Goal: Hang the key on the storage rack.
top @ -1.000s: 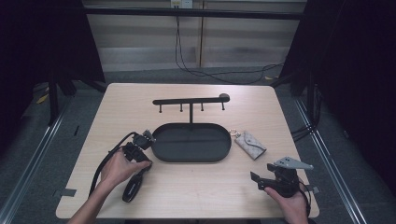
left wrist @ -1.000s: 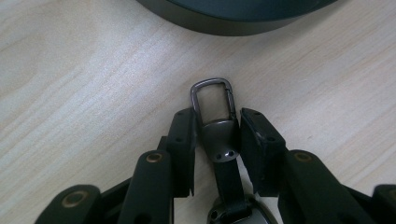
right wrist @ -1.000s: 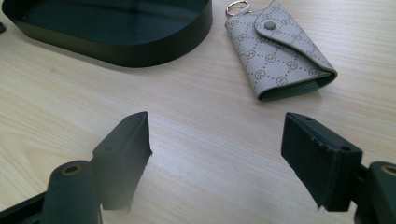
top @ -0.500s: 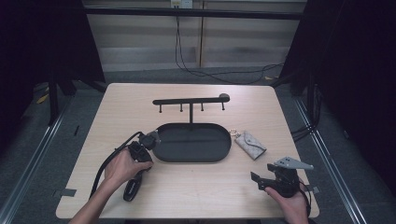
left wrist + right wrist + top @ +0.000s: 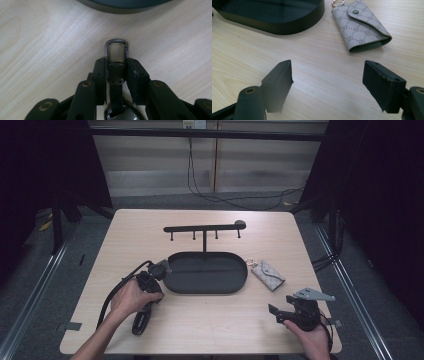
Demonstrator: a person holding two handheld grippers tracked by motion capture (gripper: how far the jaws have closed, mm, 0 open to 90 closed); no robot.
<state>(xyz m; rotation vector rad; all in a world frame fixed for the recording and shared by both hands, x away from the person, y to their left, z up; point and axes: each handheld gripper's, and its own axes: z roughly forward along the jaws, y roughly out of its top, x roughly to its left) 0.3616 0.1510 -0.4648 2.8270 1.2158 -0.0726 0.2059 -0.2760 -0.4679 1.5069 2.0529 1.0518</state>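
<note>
The left gripper (image 5: pixel 116 67), jaws clamped on a dark key strap (image 5: pixel 116 72), has edged toward the oval tray (image 5: pixel 206 272) at its 8 o'clock. The right gripper (image 5: pixel 328 83) waits wide open, empty; a drop-off looks likely.

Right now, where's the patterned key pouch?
In the high view, the key pouch lies flat on the table's right half, just right of the black oval tray and ahead of the right tool.

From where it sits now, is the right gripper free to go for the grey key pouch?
Probably yes. The right gripper stands open, with only bare table between it and the key pouch, which lies flat beside the black tray, apart from it.
</note>
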